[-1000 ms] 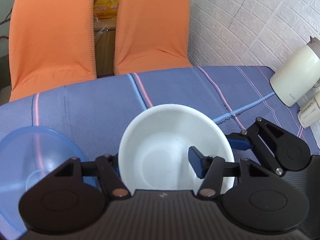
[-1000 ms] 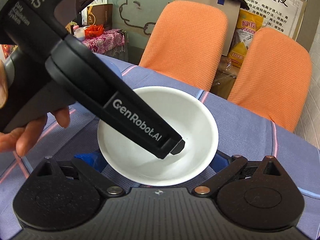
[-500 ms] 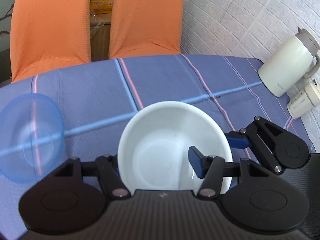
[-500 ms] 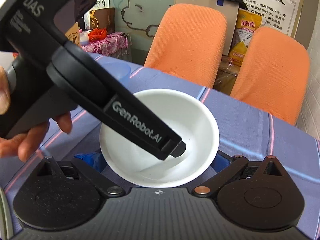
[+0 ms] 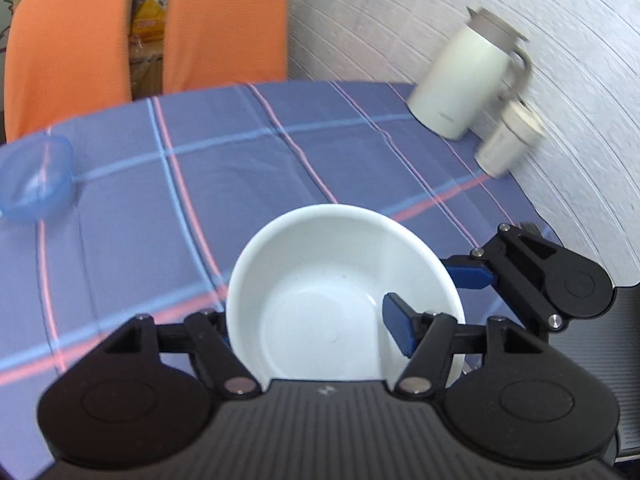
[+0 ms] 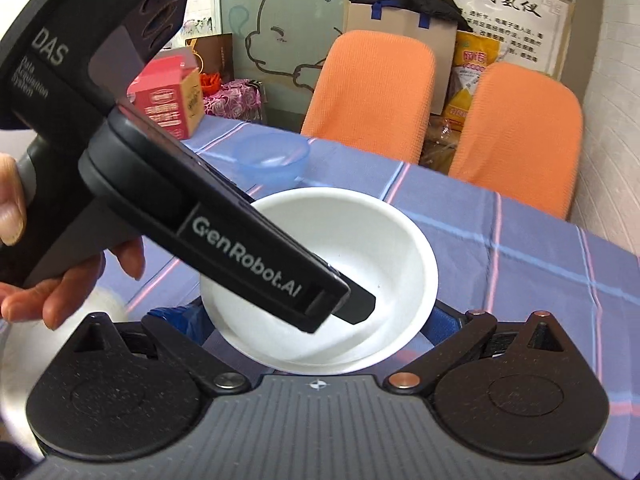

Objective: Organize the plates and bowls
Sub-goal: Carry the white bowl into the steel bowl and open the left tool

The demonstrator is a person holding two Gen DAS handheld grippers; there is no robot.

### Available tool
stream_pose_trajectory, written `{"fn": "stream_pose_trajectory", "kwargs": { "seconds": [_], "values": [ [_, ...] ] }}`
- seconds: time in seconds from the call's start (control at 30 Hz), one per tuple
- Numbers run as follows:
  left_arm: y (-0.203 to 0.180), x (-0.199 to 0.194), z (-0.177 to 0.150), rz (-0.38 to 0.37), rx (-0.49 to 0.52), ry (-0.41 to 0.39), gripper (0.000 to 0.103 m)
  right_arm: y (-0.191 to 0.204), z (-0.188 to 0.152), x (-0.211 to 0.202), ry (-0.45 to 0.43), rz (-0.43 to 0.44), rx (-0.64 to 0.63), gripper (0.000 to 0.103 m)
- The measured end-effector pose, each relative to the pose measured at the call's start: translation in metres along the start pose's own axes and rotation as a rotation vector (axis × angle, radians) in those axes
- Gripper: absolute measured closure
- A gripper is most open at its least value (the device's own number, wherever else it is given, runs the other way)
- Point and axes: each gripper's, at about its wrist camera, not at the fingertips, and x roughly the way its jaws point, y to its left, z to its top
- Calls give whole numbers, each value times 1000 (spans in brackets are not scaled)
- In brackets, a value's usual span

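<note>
A white bowl (image 5: pixel 336 280) (image 6: pixel 352 240) hangs a little above the checked blue tablecloth (image 5: pixel 240 168). My right gripper (image 6: pixel 310 316) has a blue pad (image 6: pixel 172 316) against each side of the bowl and is shut on it; one of its fingers (image 5: pixel 468 276) shows at the bowl's right rim. My left gripper (image 5: pixel 310 324) (image 6: pixel 356 304) reaches in from above with its jaws opening. Its right pad (image 5: pixel 396 332) stands inside the bowl, clear of the wall. Its other finger is hidden behind the left rim. A clear blue bowl (image 5: pixel 34 180) (image 6: pixel 272 156) sits far off on the cloth.
A cream jug (image 5: pixel 460 80) and a small cup (image 5: pixel 508 140) stand by the white wall at the table's right edge. Two orange chairs (image 5: pixel 224 24) are behind the table. A red box (image 6: pixel 168 96) stands at the far left. A person's hand (image 6: pixel 48 292) holds the left gripper.
Both grippers and the white bowl have moved together up and away from the blue bowl, which now lies far to the left. The jug and cup have come fully into view.
</note>
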Motion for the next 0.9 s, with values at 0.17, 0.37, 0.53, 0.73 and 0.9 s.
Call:
{"fn": "stream_pose_trajectory", "kwargs": {
  "seconds": [0.17, 0.37, 0.53, 0.73, 0.9],
  "values": [
    [-35, 11, -40, -29, 30, 57, 37, 16, -38, -36, 49, -27, 43, 12],
    [-57, 21, -70, -1, 84, 84, 35, 26, -75, -50, 73, -41, 96, 12],
    [-59, 25, -75, 68, 127, 65, 27, 22, -89, -45, 81, -33, 117, 14],
    [-54, 6, -72, 34, 119, 33, 18, 19, -101, -48, 72, -74, 103, 14],
    [-51, -17, -70, 80, 133, -49, 12, 13, -117, -66, 63, -74, 154, 14]
  ]
}}
